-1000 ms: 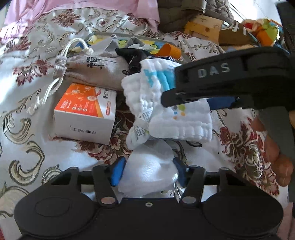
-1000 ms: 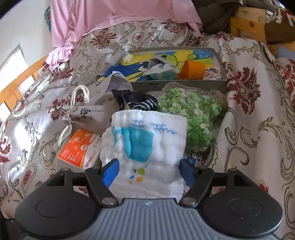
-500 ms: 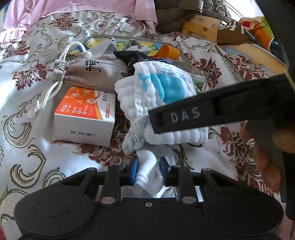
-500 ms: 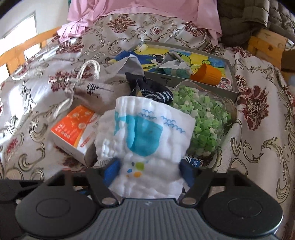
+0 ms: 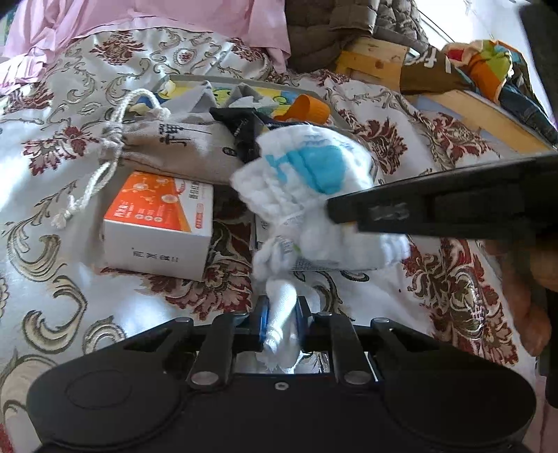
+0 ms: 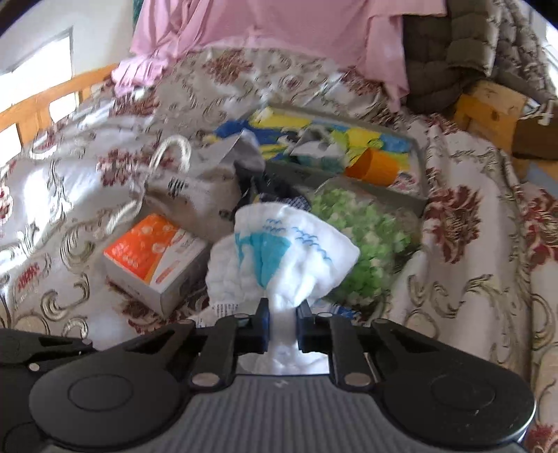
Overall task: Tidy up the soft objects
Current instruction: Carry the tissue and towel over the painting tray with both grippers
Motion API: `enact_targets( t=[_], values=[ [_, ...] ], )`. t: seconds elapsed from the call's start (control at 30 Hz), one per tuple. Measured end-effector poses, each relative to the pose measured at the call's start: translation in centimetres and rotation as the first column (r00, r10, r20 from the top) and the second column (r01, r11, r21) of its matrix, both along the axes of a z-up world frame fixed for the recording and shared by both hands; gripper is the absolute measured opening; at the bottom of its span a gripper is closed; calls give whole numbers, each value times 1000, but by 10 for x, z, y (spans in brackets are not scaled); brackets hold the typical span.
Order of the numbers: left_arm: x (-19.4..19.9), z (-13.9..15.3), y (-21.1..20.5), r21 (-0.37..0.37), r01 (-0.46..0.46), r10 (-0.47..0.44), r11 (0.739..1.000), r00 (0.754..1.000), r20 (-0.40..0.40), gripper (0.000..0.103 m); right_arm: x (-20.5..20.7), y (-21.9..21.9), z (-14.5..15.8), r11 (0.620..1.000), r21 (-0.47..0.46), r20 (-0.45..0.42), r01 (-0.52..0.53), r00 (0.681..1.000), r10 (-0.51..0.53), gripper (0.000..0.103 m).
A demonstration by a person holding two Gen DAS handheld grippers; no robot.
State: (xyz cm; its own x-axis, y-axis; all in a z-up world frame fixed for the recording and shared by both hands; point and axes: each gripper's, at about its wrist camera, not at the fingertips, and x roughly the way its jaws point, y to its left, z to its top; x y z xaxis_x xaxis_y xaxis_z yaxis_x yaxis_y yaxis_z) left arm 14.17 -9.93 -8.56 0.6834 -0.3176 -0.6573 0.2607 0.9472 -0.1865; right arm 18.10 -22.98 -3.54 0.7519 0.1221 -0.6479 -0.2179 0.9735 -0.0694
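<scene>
A white quilted cloth with a blue print (image 5: pixel 307 174) (image 6: pixel 279 251) is held above the patterned bedspread (image 5: pixel 69 261). My left gripper (image 5: pixel 281 315) is shut on its lower corner. My right gripper (image 6: pixel 282 322) is shut on another bunched part of the same cloth, and its black body (image 5: pixel 453 209) crosses the left wrist view from the right. A grey drawstring bag (image 5: pixel 174 146) and a dark sock (image 5: pixel 240 129) lie behind the cloth.
An orange and white box (image 5: pixel 157 223) (image 6: pixel 153 258) lies left of the cloth. A clear bag of green pieces (image 6: pixel 366 240) lies to its right. A shallow tray (image 6: pixel 420 181) with an orange cup (image 6: pixel 376 167) sits behind. Pink fabric (image 6: pixel 279 28) and wooden bed rails (image 6: pixel 52 97) border the bed.
Both grippers have closed on the white cloth; the left shut first, then the right. The cloth has bunched up between them and lifted slightly.
</scene>
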Motion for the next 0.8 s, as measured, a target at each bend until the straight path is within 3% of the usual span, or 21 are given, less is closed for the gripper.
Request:
enact_targets(
  t=[0.23,0.43,0.8],
  values=[
    [-9,13,13,-34,-51,53,998,996,69,16,-14,-8,19,1000,12,150,20,989,-21,14],
    [-14,24,18,-58,-87,94,995,986,138,16,-28,-3,32,1000,-22,298,22,954,-14,13],
    [2,65,22,-84,-86,105,993,961,255,16,-24,-24,52,993,98,461,70,881,-108,13]
  ],
)
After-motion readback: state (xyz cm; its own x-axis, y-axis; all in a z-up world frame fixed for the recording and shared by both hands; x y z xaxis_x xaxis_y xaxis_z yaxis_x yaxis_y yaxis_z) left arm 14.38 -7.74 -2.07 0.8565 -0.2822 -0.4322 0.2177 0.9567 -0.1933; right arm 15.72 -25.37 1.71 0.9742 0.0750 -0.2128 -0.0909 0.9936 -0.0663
